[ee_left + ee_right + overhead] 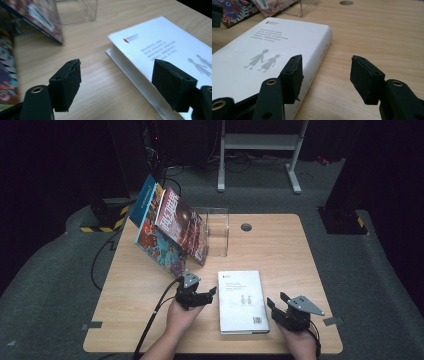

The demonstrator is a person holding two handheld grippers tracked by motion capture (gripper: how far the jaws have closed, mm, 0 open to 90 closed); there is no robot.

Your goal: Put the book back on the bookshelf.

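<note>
High view shows us the colourful books leaning at the table's back left against a clear stand, I think acrylic. Our left gripper sits just beside the white book's left edge, jaws wide apart, gripping nothing. The book lies flat near the front. Our right gripper, just beside its right edge, is equally agape and empty.

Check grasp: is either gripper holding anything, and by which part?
Nothing held. Left gripper and right gripper are both open, flanking the white book lying flat on the table.
</note>
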